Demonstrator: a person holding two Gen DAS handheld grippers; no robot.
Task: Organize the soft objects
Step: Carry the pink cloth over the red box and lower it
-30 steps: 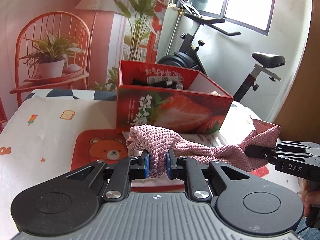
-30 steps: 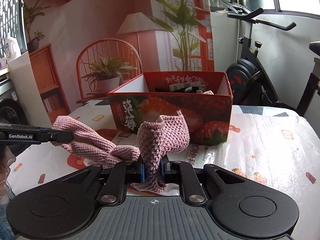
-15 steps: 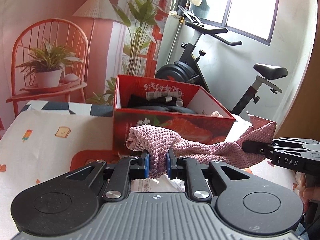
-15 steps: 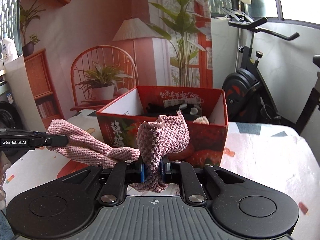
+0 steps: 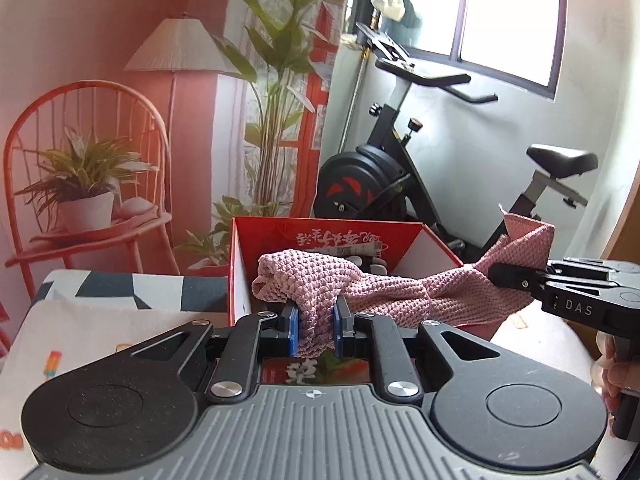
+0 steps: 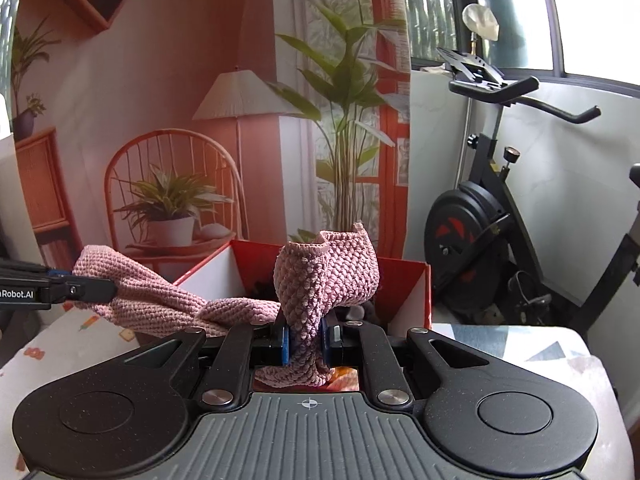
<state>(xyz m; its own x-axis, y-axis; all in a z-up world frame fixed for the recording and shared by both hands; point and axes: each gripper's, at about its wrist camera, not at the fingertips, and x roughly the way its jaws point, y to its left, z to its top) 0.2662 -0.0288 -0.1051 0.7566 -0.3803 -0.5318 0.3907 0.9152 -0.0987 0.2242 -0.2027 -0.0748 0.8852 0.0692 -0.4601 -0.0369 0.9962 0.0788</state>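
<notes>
The pink knitted cloth [image 5: 372, 292] is suspended between the two grippers and hangs in the air in front of the open top of the red strawberry-printed box [image 5: 404, 236]. The left gripper [image 5: 316, 330] has its fingers [image 5: 293, 330] clenched on one bunched end of the cloth, with fabric bulging above and hanging slightly below the blue pads. The right gripper [image 6: 306, 338] has its fingers [image 6: 283, 340] clenched on the opposite end, where a rolled fold of the cloth stands upright above the pads. In the left wrist view, the right gripper enters from the right edge with the cloth corner pinched at its tip; a part of the person's hand [image 5: 616, 372] shows beneath it. In the right wrist view, the left gripper enters from the left edge, holding the other corner. The span of cloth between the two grip points is twisted and sags slightly. The box stands on the surface [image 6: 520, 344], which is covered with a patterned sheet, and holds dark items whose identity cannot be determined. Behind the box are a printed backdrop showing a chair, a lamp and plants [image 6: 348, 120], and an exercise bike [image 6: 480, 232] near the window.
</notes>
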